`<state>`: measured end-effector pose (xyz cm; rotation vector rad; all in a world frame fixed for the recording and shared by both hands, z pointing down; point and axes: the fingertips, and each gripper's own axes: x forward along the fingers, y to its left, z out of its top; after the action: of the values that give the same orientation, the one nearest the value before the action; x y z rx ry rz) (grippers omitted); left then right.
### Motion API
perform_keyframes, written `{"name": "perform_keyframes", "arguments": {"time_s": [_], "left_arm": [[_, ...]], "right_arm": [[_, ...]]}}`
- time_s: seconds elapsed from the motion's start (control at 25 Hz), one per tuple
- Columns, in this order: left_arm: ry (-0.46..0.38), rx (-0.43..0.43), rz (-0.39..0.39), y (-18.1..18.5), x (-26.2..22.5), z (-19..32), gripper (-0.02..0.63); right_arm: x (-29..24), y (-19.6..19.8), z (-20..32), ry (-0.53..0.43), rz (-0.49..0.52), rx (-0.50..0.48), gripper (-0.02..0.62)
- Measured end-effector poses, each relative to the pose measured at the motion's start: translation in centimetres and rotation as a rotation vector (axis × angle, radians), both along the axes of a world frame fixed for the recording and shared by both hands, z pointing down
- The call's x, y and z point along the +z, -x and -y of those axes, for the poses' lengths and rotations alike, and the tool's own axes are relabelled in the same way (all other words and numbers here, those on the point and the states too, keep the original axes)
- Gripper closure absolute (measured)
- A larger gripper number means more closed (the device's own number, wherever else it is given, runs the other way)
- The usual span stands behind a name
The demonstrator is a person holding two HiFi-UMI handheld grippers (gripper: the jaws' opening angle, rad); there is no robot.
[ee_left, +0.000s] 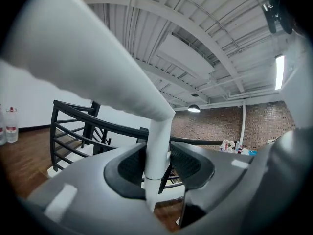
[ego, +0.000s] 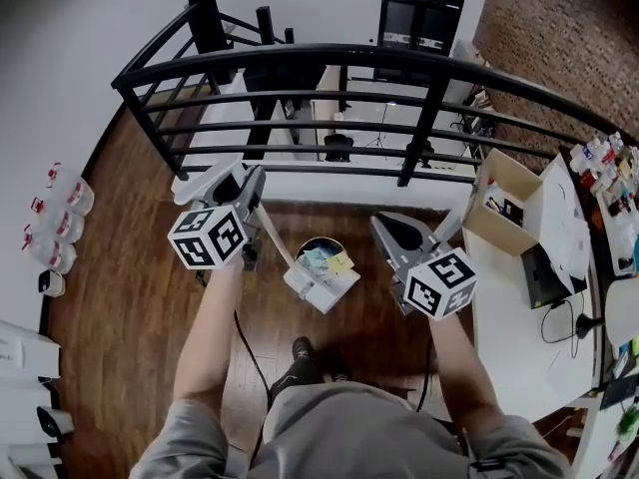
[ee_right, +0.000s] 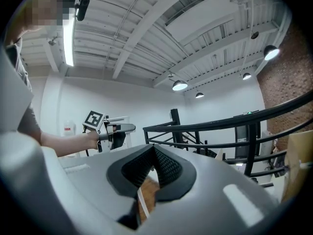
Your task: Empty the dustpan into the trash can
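My left gripper (ego: 250, 190) is shut on the long white handle (ego: 278, 239) of a white dustpan (ego: 321, 287). The handle slants down to the pan, which holds coloured paper scraps (ego: 331, 262). The pan hangs just in front of a round black trash can (ego: 318, 244) on the wooden floor. In the left gripper view the handle (ee_left: 157, 148) stands upright between the dark pads (ee_left: 128, 166). My right gripper (ego: 389, 230) hovers to the right of the pan, its jaws meeting at the tips with nothing between them; its own view shows my right gripper (ee_right: 152, 151) pointing level at the railing.
A black metal railing (ego: 329, 98) curves across just beyond the trash can. A white desk (ego: 519, 317) with a cardboard box (ego: 499, 203) stands at the right. Water bottles (ego: 55, 223) line the left wall. The person's shoe (ego: 300, 352) is on the floor below the pan.
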<state>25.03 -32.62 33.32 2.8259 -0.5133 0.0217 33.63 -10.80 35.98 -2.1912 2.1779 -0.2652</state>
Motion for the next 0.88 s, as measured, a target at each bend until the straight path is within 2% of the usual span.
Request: {"name": "perform_keyframes", "arguments": {"time_s": [0.2,0.48,0.68,0.88], "left_arm": [[0.021,-0.006,0.015,-1.6,0.3,4.5,0.455],[0.025,0.058,0.045,-7.5,0.6,9.4,0.460],[0.023,0.087,0.059,-12.2,1.1,12.0,0.460],[0.032,0.080,0.084,-16.1,2.1,14.6,0.460]], "right_arm": [[0.4,-0.4,3.9,0.027,-0.004,0.018,0.595],[-0.1,-2.6,8.4,0.040,-0.021,0.089,0.595],[0.0,-5.8,9.8,0.039,-0.015,0.120,0.595],[0.5,-10.2,11.9,0.020,-0.003,0.089,0.595]]}}
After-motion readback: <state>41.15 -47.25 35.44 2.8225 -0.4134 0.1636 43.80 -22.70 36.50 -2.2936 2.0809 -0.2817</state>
